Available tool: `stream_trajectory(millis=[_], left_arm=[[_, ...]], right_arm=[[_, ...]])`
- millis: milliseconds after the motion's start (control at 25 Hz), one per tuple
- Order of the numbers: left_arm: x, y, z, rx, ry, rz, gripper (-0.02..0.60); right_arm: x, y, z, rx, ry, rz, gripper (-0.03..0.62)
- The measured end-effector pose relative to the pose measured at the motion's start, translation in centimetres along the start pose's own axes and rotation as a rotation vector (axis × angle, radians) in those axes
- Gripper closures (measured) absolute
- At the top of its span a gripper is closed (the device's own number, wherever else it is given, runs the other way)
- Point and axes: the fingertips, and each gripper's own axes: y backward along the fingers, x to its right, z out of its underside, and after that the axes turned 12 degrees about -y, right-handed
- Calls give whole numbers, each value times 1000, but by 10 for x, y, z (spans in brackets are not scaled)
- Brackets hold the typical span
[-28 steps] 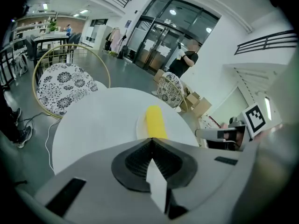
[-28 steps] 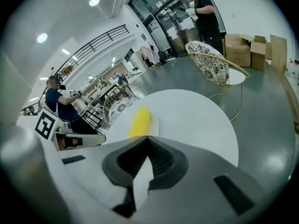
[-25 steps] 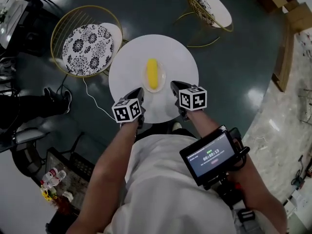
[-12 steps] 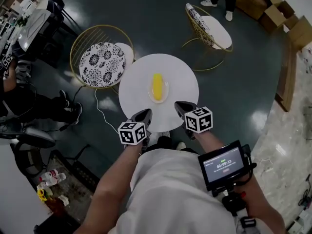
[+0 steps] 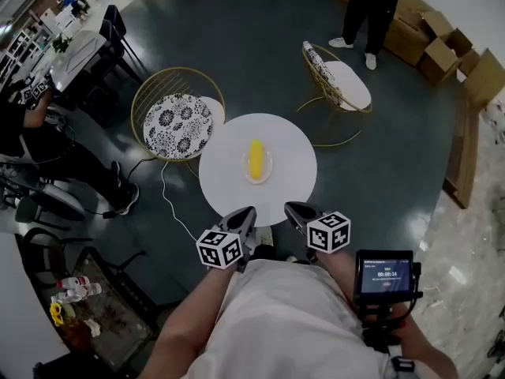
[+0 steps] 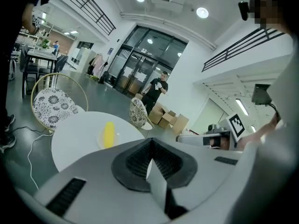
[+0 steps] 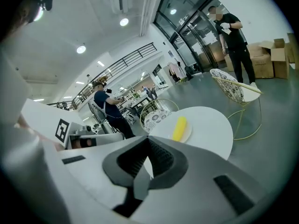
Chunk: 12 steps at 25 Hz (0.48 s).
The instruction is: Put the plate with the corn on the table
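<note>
The left gripper (image 5: 246,213) and right gripper (image 5: 293,209) pull back from the worktop (image 5: 293,181), fingers (image 6: 107,190) closed and empty, leaving the plate (image 5: 267,172) with corn (image 5: 256,159) apparently delivered.

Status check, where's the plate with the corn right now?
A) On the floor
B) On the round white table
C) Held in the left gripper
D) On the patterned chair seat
B: the plate with the corn sits near the middle of the round white table, while the left gripper and right gripper are shut, empty and apart from it.
</note>
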Motion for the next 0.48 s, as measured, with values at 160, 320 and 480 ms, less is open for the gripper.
stream_trajectory(millis=[160, 320, 480], left_arm=[[23, 17, -10, 44, -32, 10, 574], [41, 34, -14, 71, -43, 6, 574], [41, 45, -9, 91, -43, -29, 574]], right_arm=[[-19, 20, -14, 36, 35, -40, 586], [-38, 38, -15, 52, 60, -72, 586], [-46, 40, -7, 50, 74, -100, 586]])
